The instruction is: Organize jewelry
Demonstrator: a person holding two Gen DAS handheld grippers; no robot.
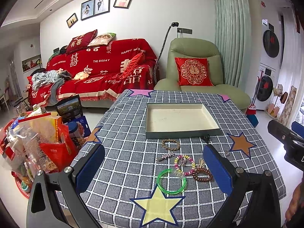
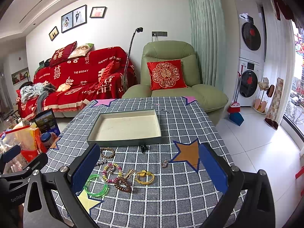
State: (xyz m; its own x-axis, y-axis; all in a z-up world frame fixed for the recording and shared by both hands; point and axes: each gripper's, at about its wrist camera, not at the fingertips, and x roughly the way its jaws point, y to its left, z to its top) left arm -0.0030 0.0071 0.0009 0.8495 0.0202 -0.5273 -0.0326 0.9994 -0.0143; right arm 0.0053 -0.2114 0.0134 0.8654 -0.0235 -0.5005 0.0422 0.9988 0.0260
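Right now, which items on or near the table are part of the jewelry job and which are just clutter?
Job:
- open tray
- green bangle
- braided bracelet
- bead bracelet
- brown coil tie
- yellow hair tie
- star clip

Clutter:
- snack bags
- red sofa
- green armchair

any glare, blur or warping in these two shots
Left wrist view: strong fisheye bend, black corners, the tray and green bangle sharp. Right wrist view: same warping, the window at right is bright, the yellow hair tie is still crisp.
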